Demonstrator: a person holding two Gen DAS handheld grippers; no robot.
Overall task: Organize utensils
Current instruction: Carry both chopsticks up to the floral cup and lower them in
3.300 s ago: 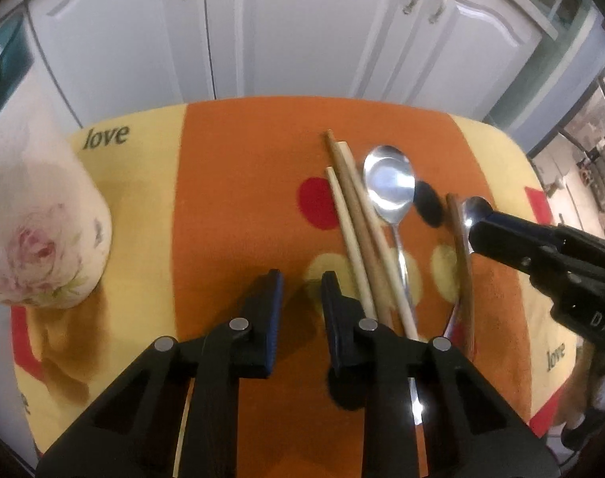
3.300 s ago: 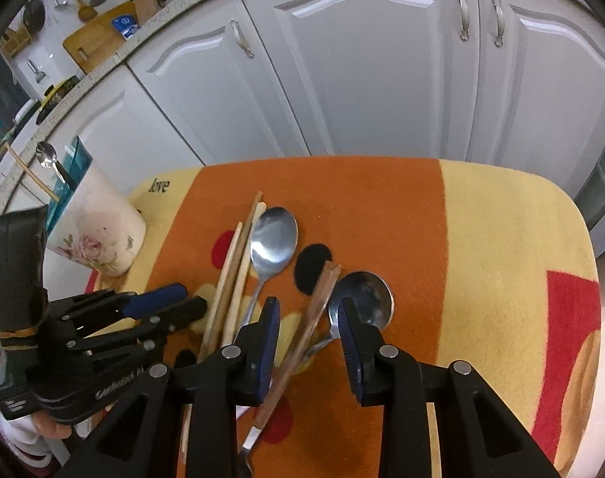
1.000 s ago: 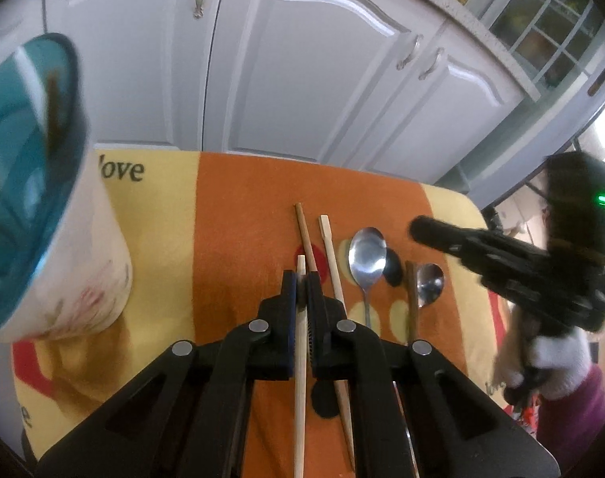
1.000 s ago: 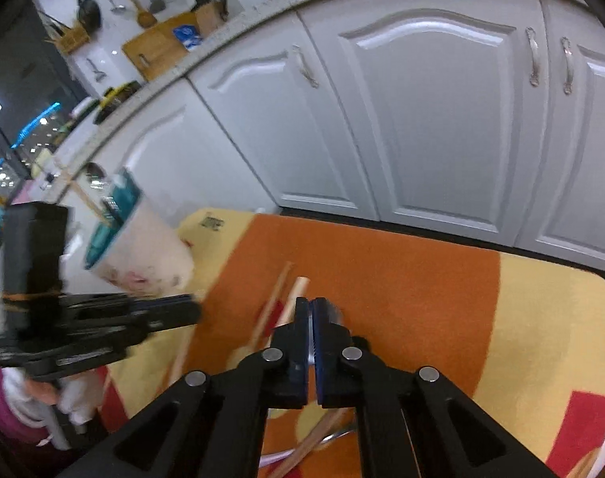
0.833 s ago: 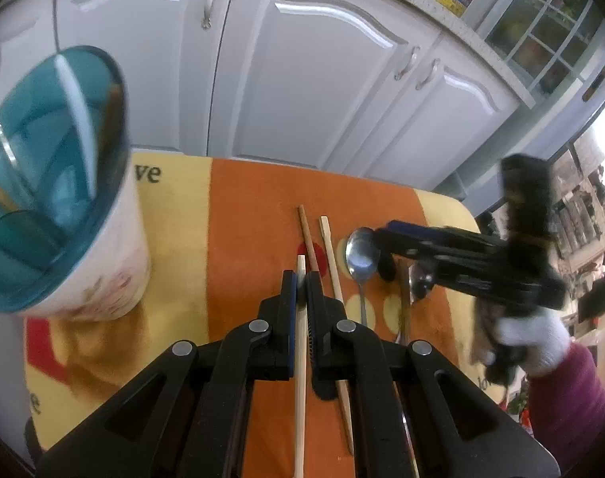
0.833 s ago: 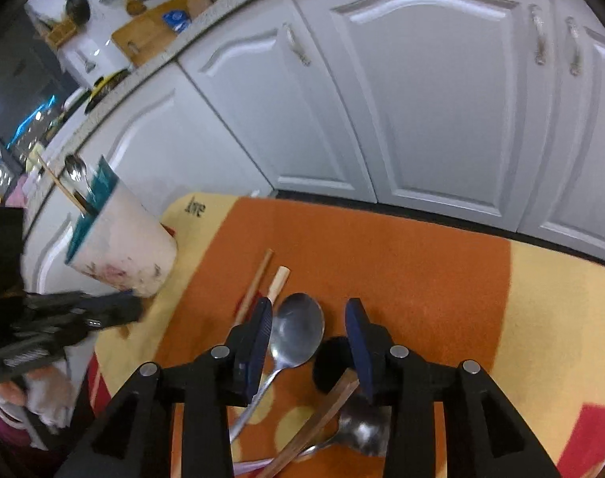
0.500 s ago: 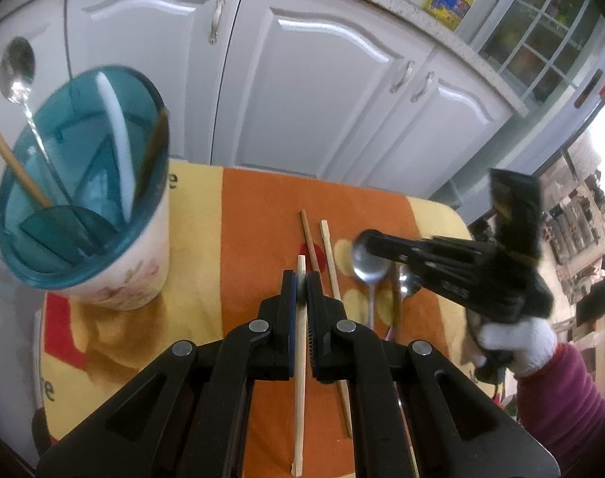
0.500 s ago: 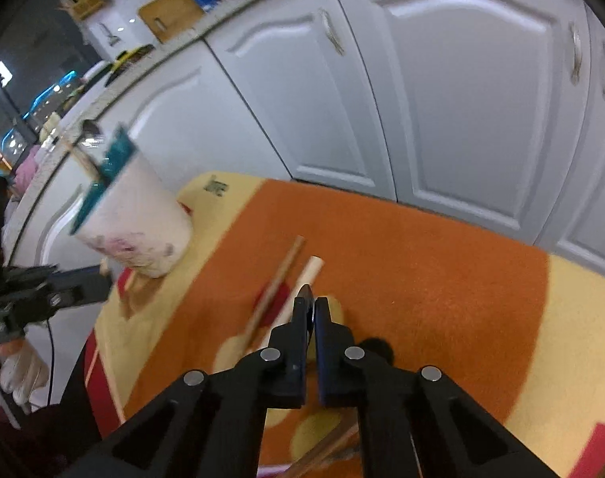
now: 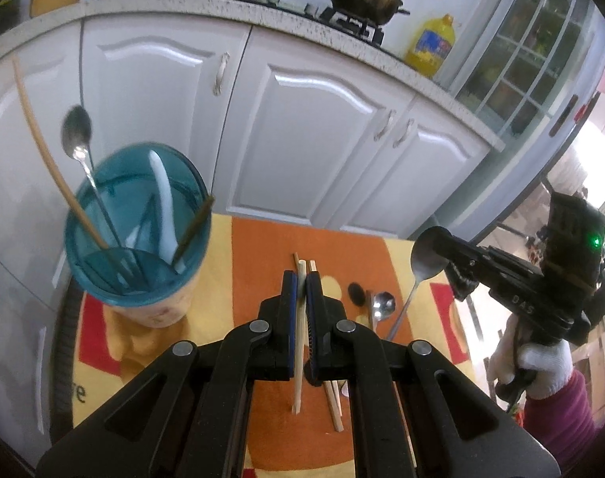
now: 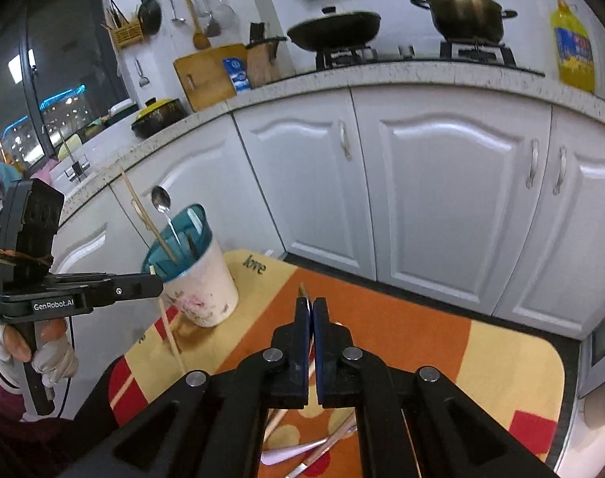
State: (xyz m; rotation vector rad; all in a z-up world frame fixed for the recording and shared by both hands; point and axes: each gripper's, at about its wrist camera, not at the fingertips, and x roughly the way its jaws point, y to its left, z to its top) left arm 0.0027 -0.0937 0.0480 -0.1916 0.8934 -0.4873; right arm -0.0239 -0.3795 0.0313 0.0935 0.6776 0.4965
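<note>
My left gripper [image 9: 301, 294] is shut on a pale wooden chopstick [image 9: 298, 362] and holds it well above the orange and yellow mat [image 9: 262, 263]. My right gripper [image 10: 312, 308] is shut on a metal spoon [image 9: 426, 263], lifted above the mat's right side. A blue-lined utensil cup [image 9: 137, 235] with a floral outside [image 10: 201, 298] stands at the mat's left; it holds a spoon, a chopstick and other utensils. Two chopsticks [image 9: 332, 402], a dark chopstick and a spoon [image 9: 383, 304] lie on the mat.
White cabinet doors [image 9: 314, 143] stand behind the table. A worktop above them carries pots [image 10: 463, 14] and a yellow oil bottle [image 10: 573, 51]. The mat's edges drop off at right and front.
Both grippers have closed on their utensils and risen high above the mat. The left one carries the pale chopstick, the right one the larger spoon. The cup now shows from above.
</note>
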